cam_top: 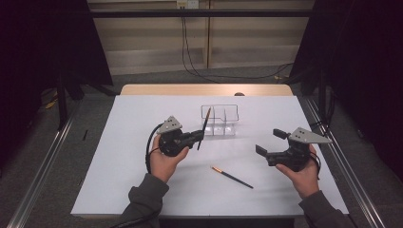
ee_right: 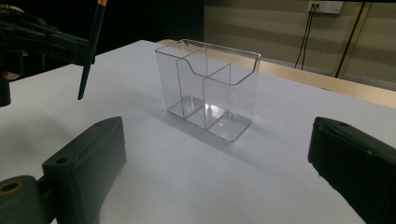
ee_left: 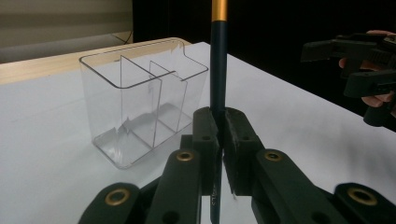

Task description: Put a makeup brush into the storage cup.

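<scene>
Clear plastic holder [cam_top: 219, 119] stands mid-table [cam_top: 142, 190], with inner dividers. We find the left gripper [cam_top: 196, 136] clamped on a dark pencil [cam_top: 204, 127], held nearly upright just beside the holder. We note the right gripper [cam_top: 267, 141] with jaws wide apart, gripping nothing. Second pencil [cam_top: 232, 176] lies flat nearer the person

Both grippers black: left gripper [cam_top: 196, 137], right gripper [cam_top: 270, 141]. Grey three-cornered plate with small holes on top of each. Brass-ringed screws at jaw links. Black cable trails from left. Dark grey-green sleeves [cam_top: 145, 198] on both arms.
</scene>
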`<state>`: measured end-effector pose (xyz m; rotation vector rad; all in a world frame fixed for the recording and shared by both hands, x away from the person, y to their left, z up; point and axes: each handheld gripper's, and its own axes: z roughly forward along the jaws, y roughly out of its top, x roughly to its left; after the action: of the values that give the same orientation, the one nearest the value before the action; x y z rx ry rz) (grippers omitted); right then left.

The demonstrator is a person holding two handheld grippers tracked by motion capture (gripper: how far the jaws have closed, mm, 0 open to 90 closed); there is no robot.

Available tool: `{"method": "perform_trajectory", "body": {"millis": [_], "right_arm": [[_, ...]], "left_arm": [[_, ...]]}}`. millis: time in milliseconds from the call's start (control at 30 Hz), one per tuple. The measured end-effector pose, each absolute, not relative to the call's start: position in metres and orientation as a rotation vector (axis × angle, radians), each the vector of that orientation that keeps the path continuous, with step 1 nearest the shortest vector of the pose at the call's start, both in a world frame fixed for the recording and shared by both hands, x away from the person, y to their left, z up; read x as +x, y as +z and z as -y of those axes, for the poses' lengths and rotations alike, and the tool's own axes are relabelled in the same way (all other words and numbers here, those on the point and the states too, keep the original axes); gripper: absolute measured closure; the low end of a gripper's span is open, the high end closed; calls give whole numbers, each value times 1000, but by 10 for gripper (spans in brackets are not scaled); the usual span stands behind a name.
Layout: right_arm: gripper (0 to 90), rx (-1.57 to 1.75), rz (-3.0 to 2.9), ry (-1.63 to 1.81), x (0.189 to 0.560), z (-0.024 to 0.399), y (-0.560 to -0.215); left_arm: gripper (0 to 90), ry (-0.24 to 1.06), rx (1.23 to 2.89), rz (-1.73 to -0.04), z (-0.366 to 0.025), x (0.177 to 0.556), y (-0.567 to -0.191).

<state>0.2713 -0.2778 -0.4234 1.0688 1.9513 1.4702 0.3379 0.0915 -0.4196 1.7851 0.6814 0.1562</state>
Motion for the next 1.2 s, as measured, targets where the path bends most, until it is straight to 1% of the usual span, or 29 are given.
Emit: {"method": "perform_trajectory", "body": {"millis": [567,933,1100,1133,1200], "right_arm": [[87,975,-1999,1554,287,244,-405],[144,1002,-1986,1633,298,234,-399],[203,1003,-1985,1634,302,229,-398],[203,1003,-1985,1634,302,229,-398],[239,995,-1988,1649,303,227,-396]], "left_arm": [[841,151,1762,-647,-80,335,-421],[841,142,1765,-618,-68,333,-421],[840,131,1763,-602,-61,332,-421],[841,131,1763,-602,-61,332,-421],[841,130,1766,-592,-59,332,-421]]}}
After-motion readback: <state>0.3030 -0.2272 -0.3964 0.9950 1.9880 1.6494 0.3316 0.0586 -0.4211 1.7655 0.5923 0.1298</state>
